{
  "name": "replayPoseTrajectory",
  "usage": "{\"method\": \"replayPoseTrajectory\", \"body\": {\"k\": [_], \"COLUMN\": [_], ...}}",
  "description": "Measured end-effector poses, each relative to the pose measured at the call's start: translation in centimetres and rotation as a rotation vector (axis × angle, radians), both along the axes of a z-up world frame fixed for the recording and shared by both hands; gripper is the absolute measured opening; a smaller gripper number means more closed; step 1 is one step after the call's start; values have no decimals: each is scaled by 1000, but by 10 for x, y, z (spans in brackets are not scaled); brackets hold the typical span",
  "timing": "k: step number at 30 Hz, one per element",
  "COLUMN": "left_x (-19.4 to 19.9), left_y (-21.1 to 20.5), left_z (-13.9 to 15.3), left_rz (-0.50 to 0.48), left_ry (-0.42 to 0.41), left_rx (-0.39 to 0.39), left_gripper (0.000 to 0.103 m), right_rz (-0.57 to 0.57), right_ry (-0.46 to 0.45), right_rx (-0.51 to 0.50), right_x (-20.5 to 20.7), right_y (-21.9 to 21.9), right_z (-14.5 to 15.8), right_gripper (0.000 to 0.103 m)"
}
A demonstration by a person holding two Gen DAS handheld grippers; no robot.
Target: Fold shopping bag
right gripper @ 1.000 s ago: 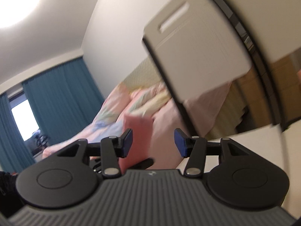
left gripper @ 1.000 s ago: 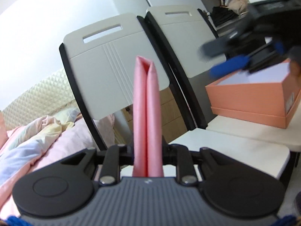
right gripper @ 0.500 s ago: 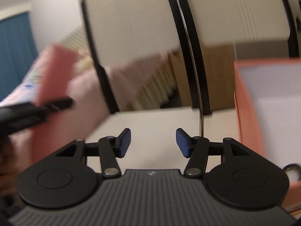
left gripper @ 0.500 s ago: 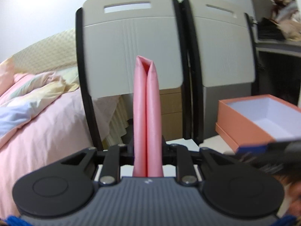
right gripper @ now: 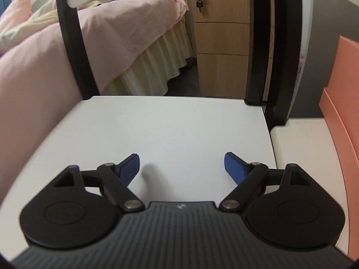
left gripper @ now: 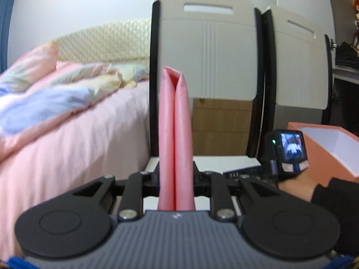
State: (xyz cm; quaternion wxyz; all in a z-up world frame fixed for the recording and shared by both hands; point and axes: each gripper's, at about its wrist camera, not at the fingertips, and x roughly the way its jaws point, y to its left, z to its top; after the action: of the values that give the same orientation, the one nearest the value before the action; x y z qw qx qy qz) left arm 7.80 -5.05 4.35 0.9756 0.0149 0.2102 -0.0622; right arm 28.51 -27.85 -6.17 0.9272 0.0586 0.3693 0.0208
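Observation:
The pink shopping bag (left gripper: 175, 132) is folded into a narrow flat strip and stands upright between my left gripper's fingers. My left gripper (left gripper: 175, 174) is shut on it, held above the white chair seat (left gripper: 226, 162). My right gripper (right gripper: 181, 163) is open and empty, its blue pads (right gripper: 233, 164) wide apart, low over the white chair seat (right gripper: 170, 123). The right gripper's body with its small screen also shows in the left wrist view (left gripper: 289, 157), to the right of the bag.
Two white chair backs with black frames (left gripper: 208, 51) stand ahead. A pink bed (right gripper: 125, 22) lies to the left. A wooden drawer cabinet (right gripper: 222, 35) stands behind the chairs. An open salmon box (left gripper: 329, 148) sits on the right chair seat (right gripper: 300, 143).
My right gripper has dropped down low over the chair seat and opened wider. My left gripper, still holding the bag, has turned leftward towards the bed.

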Motion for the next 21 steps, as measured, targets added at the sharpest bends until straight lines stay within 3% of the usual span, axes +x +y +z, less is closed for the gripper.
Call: {"method": "replayPoseTrajectory", "body": {"k": [5, 7, 21], "left_x": [1, 2, -4], "left_y": [10, 15, 12], "left_z": [-4, -5, -14], "left_rz": [-15, -10, 28], "left_ry": [37, 49, 68], "left_rx": [-29, -52, -51], "left_gripper": [27, 26, 24], "right_rz": [-12, -28, -21], "right_ry": [-11, -17, -20], "right_rx": [-74, -79, -79], "right_x": [18, 22, 24], "right_y": [4, 4, 5], "right_z": [-9, -12, -15], "right_gripper": [87, 103, 103]}}
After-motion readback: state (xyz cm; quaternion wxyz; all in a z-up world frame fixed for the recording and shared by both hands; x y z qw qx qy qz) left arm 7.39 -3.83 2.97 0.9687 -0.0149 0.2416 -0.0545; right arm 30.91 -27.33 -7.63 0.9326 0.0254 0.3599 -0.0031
